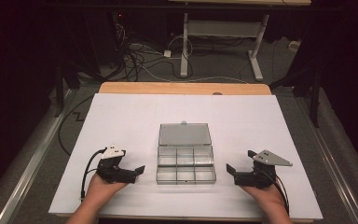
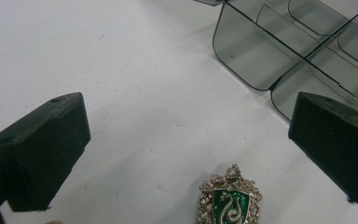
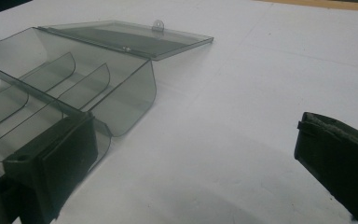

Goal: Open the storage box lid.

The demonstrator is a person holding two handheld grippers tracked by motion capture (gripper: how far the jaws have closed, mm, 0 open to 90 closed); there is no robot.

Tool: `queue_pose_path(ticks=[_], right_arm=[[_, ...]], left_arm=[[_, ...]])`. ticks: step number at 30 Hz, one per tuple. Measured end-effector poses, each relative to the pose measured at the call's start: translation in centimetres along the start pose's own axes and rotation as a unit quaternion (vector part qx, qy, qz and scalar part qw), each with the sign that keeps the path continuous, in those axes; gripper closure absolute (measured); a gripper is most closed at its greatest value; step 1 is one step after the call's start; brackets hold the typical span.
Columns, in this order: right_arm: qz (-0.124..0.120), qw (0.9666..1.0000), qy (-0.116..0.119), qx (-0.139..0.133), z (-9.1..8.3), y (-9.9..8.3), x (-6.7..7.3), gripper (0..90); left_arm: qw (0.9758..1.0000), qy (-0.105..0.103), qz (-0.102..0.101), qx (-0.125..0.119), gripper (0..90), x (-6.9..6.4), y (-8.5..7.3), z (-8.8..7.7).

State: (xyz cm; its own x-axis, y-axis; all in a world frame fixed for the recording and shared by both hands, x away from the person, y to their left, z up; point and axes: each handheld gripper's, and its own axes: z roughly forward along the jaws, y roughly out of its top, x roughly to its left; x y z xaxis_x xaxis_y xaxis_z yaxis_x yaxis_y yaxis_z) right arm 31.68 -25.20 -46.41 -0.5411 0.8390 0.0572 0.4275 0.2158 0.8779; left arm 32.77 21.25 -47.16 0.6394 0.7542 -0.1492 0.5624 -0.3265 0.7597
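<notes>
White paper covers the desk (image 1: 121,116), and a clear smoky plastic compartment box (image 1: 185,164) with its lid folded back is set near the middle of the front edge.

Both the left gripper (image 1: 135,171) and the right gripper (image 1: 233,171) are held with jaws wide apart and nothing between them, one at each side of the box. A small green enamel crest badge with gilt trim (image 2: 230,200) is seen on the paper just ahead of the left jaws, beside the box's corner. It is probably best approached low and square, pinched across its edges, then carried over a compartment before being released.
</notes>
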Motion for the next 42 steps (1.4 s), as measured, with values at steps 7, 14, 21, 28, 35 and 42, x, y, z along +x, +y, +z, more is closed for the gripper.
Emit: queue_pose_path(ticks=[7, 14, 21, 28, 35, 42], right_arm=[[-0.011, 0.9999, 0.002, 0.0, -0.1, 0.1, 0.3, 0.2], [-0.014, 0.9999, 0.002, -0.001, 0.4, 0.3, 0.2, 0.2], [-0.016, 0.9999, 0.0, -0.005, 0.1, 0.3, 0.3, 0.2], [-0.015, 0.9999, 0.0, -0.003, 0.0, 0.2, 0.2, 0.2], [-0.017, 0.9999, 0.0, 0.001, 0.0, 0.2, 0.2, 0.2], [-0.017, 0.9998, 0.002, 0.006, 0.0, 0.1, 0.3, 0.3]], left_arm=[[0.9999, 0.009, 0.01, -0.01, 0.0, -0.3, 0.1, -0.2], [0.9997, 0.013, 0.015, -0.011, 0.0, -0.3, -0.2, -0.7], [0.9998, 0.019, 0.003, -0.002, 0.0, -0.4, -1.4, -2.2], [0.9995, 0.002, 0.026, 0.021, 9.0, -1.1, -2.6, -2.5], [0.9975, -0.023, 0.044, 0.05, 21.1, -1.1, -2.9, -1.7], [0.9963, -0.032, 0.058, 0.055, 32.1, -1.3, -2.9, -1.3]])
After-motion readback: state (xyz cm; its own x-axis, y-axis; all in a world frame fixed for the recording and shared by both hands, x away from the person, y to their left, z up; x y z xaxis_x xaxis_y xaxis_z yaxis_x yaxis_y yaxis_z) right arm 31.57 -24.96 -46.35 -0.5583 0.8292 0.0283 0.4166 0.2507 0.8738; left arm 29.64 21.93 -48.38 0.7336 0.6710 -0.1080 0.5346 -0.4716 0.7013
